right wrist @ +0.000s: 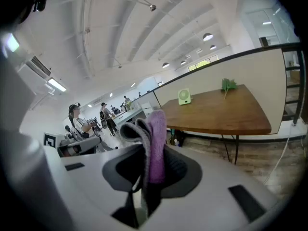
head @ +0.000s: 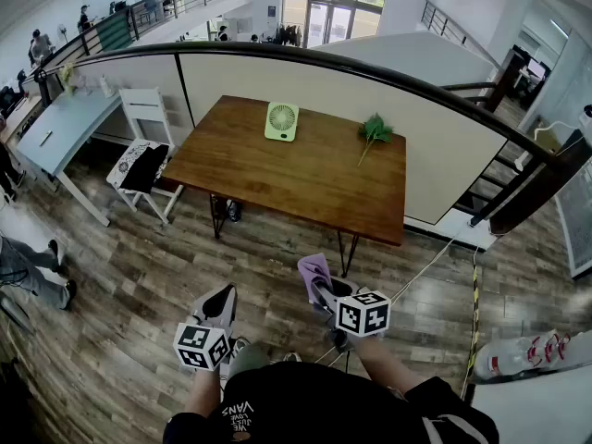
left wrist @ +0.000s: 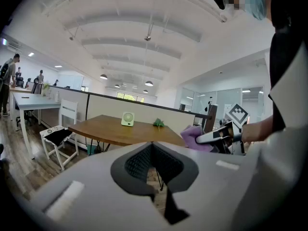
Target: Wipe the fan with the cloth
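A small pale green fan [head: 282, 121] stands upright near the far edge of the brown wooden table [head: 277, 174]; it also shows as the fan [left wrist: 127, 119] and the fan [right wrist: 184, 96]. My right gripper [head: 321, 287] is shut on a folded purple cloth [head: 314, 268], which sticks up between its jaws as the cloth [right wrist: 154, 143] and shows as the cloth [left wrist: 192, 136]. My left gripper [head: 222, 303] is shut with nothing in it, its jaws pressed together [left wrist: 152, 150]. Both grippers hang over the wooden floor, well short of the table's near edge.
A green leafy sprig [head: 374, 130] lies on the table right of the fan. A white chair [head: 141, 151] and a pale desk [head: 60, 128] stand left of the table. A dark curved railing [head: 388, 77] runs behind it. People stand at the far left. Cables cross the floor at the right.
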Available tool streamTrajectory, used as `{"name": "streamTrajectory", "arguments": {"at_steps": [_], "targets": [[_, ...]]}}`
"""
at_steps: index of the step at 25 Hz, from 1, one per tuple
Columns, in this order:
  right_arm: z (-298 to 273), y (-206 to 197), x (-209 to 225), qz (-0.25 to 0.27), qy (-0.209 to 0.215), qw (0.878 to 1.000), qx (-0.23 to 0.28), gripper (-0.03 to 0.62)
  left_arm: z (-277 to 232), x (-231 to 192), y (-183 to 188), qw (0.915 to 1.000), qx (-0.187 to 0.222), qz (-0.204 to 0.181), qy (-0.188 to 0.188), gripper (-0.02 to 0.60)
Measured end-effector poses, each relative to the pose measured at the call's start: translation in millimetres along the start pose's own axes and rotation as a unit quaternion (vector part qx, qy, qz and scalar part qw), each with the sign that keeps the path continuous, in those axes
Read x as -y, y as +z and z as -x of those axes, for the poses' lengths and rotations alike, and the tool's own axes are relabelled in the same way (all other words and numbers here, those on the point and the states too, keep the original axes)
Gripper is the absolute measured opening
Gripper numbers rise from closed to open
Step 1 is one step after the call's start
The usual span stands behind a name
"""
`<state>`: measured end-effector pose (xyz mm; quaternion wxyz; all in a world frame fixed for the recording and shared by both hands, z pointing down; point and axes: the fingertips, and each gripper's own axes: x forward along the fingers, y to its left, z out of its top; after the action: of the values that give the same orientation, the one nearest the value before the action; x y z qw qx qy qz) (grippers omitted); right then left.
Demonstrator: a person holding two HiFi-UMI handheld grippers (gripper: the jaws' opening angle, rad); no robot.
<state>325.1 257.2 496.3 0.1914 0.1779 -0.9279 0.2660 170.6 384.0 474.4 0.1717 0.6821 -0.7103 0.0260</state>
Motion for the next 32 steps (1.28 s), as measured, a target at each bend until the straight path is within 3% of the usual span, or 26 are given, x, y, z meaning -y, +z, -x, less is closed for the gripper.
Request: {"name": "streamTrajectory", "arguments": {"at_steps": [14, 32], "targets": [[-44.3, 28.0, -2.7, -0.009, 0.012, 1.0, 0.018, 0.1, -27.2, -41.6, 10.3, 0.9998, 0.012, 0.017, -0.001, 0.011], [-175.6, 96.9, -28.6, -0.054, -0.045, 0.996, 0.053, 0.1, -101.6, -184.8, 65.2, 0.9958, -0.006, 0.005, -0.091, 0.011]]}}
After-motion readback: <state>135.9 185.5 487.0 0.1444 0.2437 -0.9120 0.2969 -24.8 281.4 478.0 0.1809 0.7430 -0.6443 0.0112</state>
